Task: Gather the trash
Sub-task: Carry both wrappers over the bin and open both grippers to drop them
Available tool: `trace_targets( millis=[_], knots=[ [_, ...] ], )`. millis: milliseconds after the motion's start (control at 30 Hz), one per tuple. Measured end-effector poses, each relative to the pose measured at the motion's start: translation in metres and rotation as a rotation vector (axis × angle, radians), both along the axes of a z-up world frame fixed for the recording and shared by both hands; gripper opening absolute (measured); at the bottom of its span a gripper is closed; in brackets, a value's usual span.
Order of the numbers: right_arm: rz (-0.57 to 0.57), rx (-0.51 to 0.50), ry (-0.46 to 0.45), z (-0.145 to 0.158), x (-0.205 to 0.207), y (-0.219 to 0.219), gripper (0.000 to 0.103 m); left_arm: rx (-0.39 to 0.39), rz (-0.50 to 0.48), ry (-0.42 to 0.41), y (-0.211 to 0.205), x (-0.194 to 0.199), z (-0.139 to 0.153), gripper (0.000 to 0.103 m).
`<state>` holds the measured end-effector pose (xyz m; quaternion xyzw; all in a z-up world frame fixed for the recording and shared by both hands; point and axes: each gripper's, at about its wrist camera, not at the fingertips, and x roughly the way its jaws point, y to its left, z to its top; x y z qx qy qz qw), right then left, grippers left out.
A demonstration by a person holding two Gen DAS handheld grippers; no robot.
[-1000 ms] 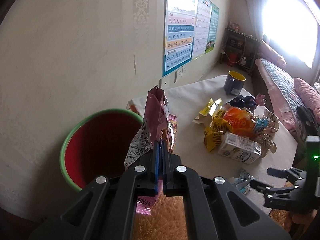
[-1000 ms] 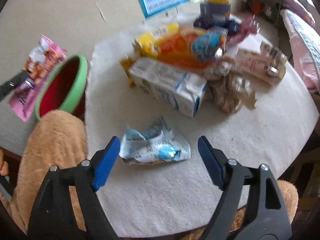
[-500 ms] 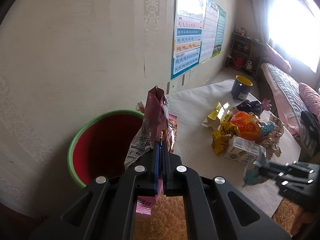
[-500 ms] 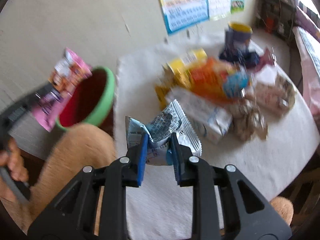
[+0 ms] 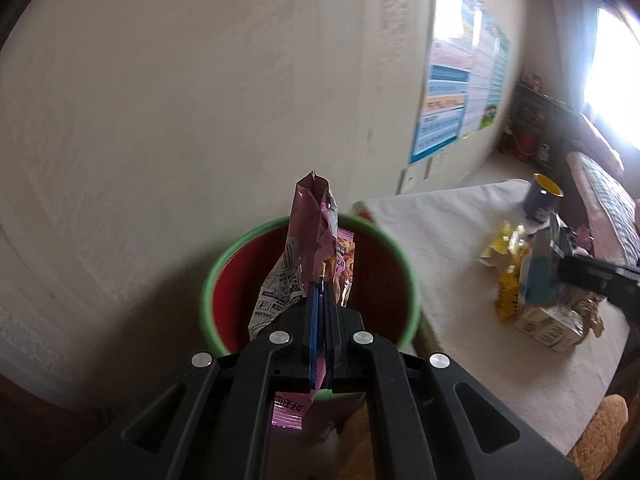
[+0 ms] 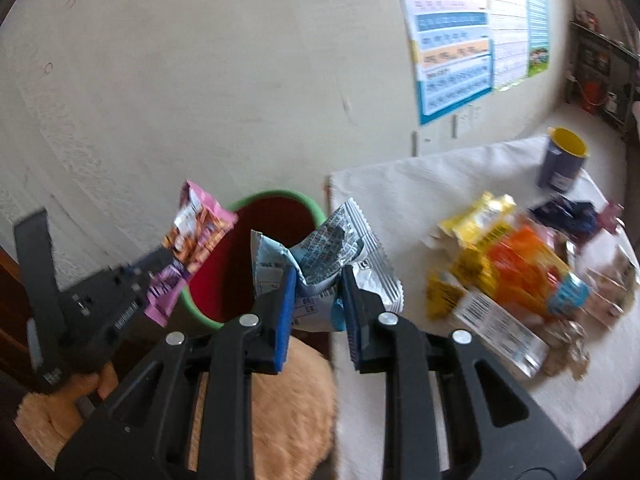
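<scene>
My left gripper (image 5: 319,292) is shut on a pink snack wrapper (image 5: 310,236) and holds it upright over the red bin with a green rim (image 5: 236,256). In the right wrist view the same wrapper (image 6: 196,236) hangs at the bin's (image 6: 288,196) left rim. My right gripper (image 6: 318,276) is shut on a crumpled silver and blue wrapper (image 6: 332,248), held in the air beside the bin at the table's left edge.
A pile of trash lies on the white table (image 6: 400,200): yellow packets (image 6: 476,220), an orange bag (image 6: 524,264), a milk carton (image 6: 500,324), brown paper. A dark mug with a yellow rim (image 6: 564,160) stands at the back. A wall is behind the bin. A tan cushion (image 6: 292,400) is below.
My right gripper closed on the silver wrapper, lifted it off the table and carried it left toward the bin. My left gripper moved the pink wrapper over the bin's opening.
</scene>
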<state>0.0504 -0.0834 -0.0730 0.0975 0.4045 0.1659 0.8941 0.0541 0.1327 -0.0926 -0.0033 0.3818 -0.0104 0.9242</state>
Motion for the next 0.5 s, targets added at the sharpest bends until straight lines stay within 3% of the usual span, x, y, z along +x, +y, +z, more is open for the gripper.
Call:
trace_targets(
  millis=[167,500],
  knots=[
    [0.055,0.028,0.007,-0.001,0.031,0.032,0.024,-0.066,0.045,0.060,0.028,0.007,-0.021,0.000],
    [0.092,0.068,0.103,-0.030,0.072,0.064,0.028,-0.093,0.066,0.117,0.041,0.018,-0.049,0.000]
  ],
)
